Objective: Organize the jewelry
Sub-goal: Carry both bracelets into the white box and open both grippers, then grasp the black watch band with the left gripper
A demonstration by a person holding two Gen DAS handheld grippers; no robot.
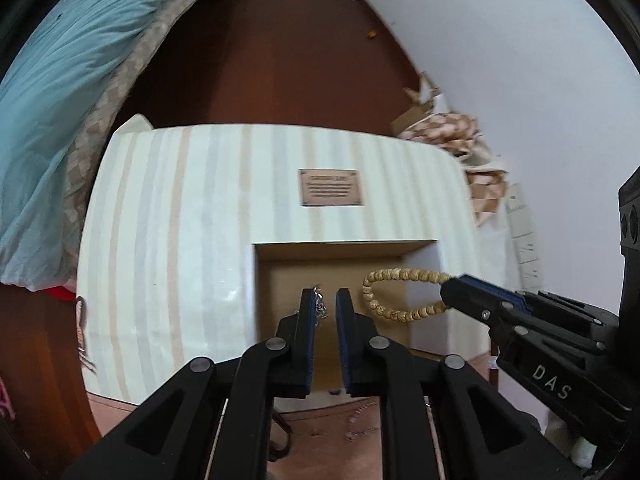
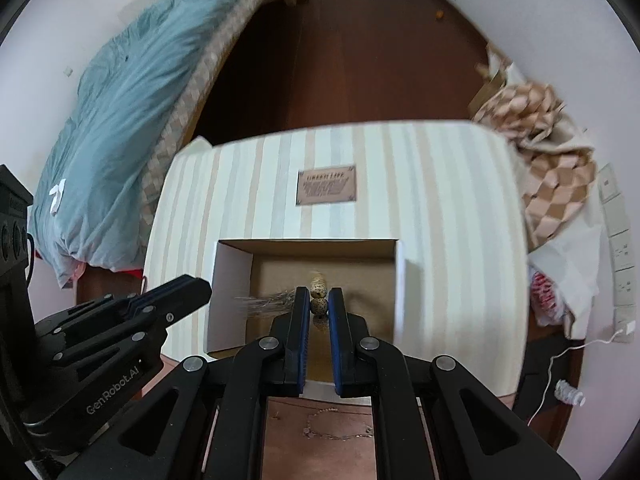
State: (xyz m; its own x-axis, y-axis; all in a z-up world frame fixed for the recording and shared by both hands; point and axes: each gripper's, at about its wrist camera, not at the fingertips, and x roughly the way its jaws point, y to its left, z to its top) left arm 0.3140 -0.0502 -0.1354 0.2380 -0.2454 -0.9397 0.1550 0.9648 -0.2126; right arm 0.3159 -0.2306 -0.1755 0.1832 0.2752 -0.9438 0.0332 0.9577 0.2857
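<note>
right tool (image 2: 319, 300) clamped on beaded bracelet (image 1: 400, 292), loop hanging over open cardboard box (image 1: 280, 280) | left tool (image 1: 327, 300) slightly apart, thin silver chain (image 1: 320, 306) between pads, grip unclear | box on striped desk (image 1: 168, 220)

Cream tabletop (image 1: 168, 216) with beige and grey stripes, tan speckled bead bracelet (image 1: 400, 294), teal duvet (image 2: 132, 120), brown-and-cream checked cloth (image 2: 556, 176), dark brown floor (image 1: 280, 60).

Right tool (image 1: 450, 288) holds a bead bracelet (image 1: 394, 294) (tan, looped) over the open box (image 1: 280, 272).
</note>
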